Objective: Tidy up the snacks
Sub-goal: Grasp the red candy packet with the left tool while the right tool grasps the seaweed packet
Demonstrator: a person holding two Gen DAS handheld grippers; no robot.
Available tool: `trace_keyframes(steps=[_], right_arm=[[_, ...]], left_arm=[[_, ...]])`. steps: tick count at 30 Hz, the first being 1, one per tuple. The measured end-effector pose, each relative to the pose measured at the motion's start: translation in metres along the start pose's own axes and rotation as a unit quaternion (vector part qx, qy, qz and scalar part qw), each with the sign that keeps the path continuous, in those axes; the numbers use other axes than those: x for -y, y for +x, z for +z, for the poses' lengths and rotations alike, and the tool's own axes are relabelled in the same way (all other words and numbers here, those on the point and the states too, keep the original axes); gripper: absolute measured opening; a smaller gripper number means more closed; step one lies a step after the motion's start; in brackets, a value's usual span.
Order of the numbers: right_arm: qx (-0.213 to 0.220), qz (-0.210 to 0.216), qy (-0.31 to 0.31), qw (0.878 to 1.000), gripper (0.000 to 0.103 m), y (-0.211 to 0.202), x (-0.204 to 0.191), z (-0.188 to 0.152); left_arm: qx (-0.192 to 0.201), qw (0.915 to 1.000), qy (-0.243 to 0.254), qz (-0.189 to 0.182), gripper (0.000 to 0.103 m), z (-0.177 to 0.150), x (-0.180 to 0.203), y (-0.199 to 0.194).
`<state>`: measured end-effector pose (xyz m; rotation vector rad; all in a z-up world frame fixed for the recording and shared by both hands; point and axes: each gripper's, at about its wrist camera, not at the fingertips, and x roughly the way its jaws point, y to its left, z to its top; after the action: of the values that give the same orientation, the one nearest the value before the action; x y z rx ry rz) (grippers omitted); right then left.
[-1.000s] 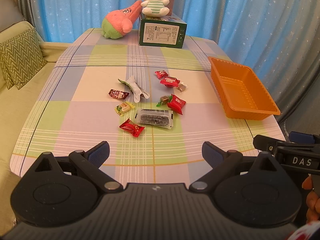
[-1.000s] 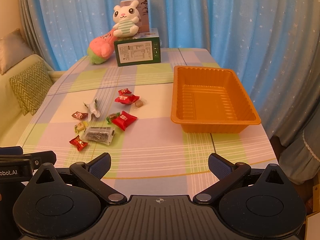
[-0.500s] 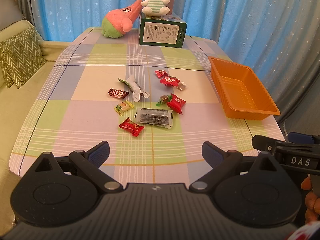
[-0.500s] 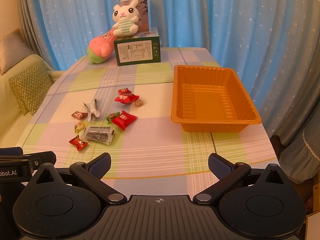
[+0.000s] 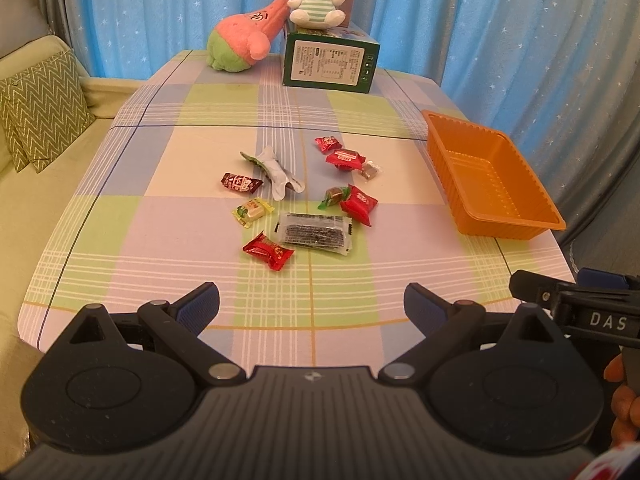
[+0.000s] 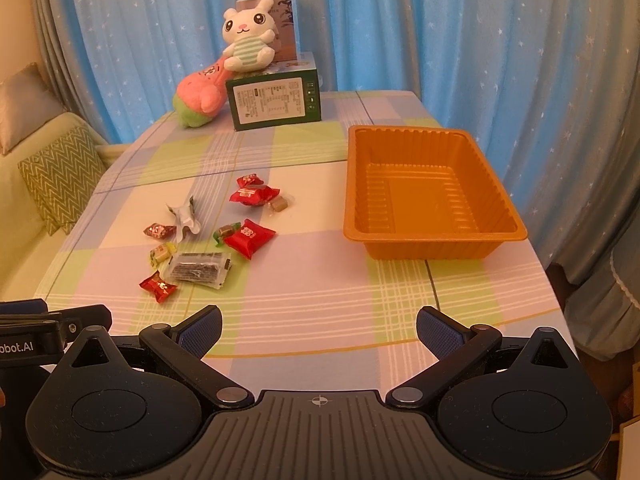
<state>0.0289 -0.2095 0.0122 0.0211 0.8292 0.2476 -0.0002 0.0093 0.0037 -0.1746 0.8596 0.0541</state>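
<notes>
Hovering over the table's [image 5: 160, 240] near edge, both grippers [image 5: 311, 306] [image 6: 318, 330] gape wide, holding nothing. Snacks [image 5: 312, 234] lie at 12 o'clock; tray [image 6: 496, 208] at 1 o'clock.

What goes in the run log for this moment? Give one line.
left gripper: open, holding nothing | right gripper: open, holding nothing | snacks: scattered on table | orange tray: no snacks inside

Both cameras look forward from the near edge of the checked-cloth surface [image 5: 192, 240] toward blue star-patterned curtains [image 6: 440, 40]. The left view sits leftward, the right rightward; both share the orange plastic ribbed tray [image 6: 434, 240] and scattered wrapped snacks [image 5: 304, 196].
</notes>
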Motion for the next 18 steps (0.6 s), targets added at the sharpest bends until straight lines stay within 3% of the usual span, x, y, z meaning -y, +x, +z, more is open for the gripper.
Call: trace_keyframes(steps=[10, 18], right_arm=[[-0.005, 0.014, -0.005, 1.000, 0.102, 0.026, -0.002, -0.003], [-0.021, 0.019, -0.002, 1.000, 0.102, 0.068, -0.003, 0.000]], left_arm=[[-0.017, 0.9993, -0.032, 0.009, 0.087, 0.005, -0.031, 0.040], [-0.036, 0.9971, -0.067, -0.006, 0.057, 0.011, -0.049, 0.095]])
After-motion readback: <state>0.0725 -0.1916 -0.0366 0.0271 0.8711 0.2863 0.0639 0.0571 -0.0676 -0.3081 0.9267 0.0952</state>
